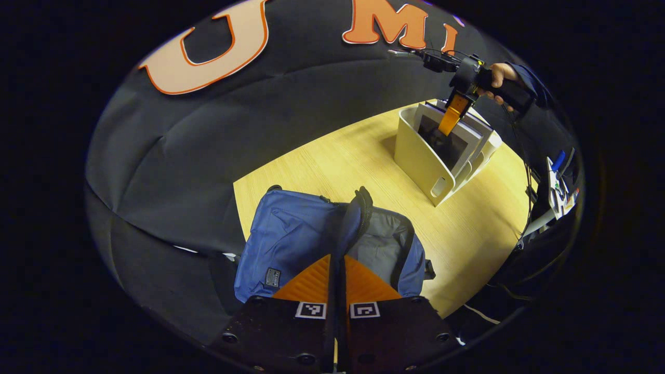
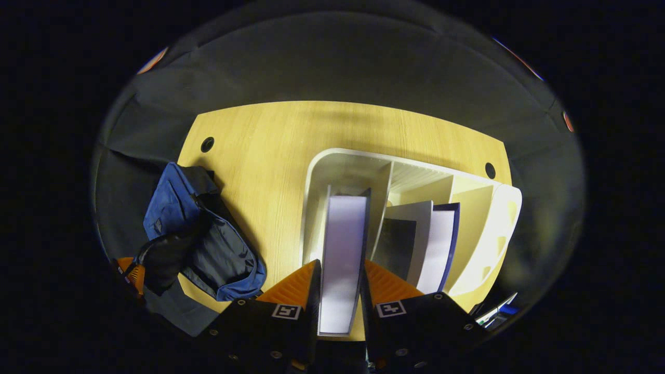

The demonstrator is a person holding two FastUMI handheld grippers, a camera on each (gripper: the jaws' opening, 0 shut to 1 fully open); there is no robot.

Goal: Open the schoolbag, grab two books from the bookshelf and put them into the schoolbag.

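Observation:
The blue schoolbag (image 1: 291, 239) lies on the wooden table, its mouth gaping to show grey lining. My left gripper (image 1: 337, 275) is shut on the bag's raised flap edge (image 1: 358, 213). In the right gripper view the bag (image 2: 208, 249) lies at the left, with the left gripper (image 2: 132, 272) at its near end. My right gripper (image 2: 341, 265) is shut on an upright book (image 2: 343, 234) in the leftmost slot of the white bookshelf (image 2: 322, 171). Two more books (image 2: 421, 239) lean in the slot beside it. Far off, the right gripper (image 1: 451, 117) hangs over the bookshelf (image 1: 421, 156).
The table (image 1: 322, 166) has two round cable holes (image 2: 207, 144) (image 2: 490, 170). A hand (image 1: 499, 78) holds the far gripper. Cables and small items (image 1: 558, 187) crowd the table's right edge. Black cloth walls stand close behind the table.

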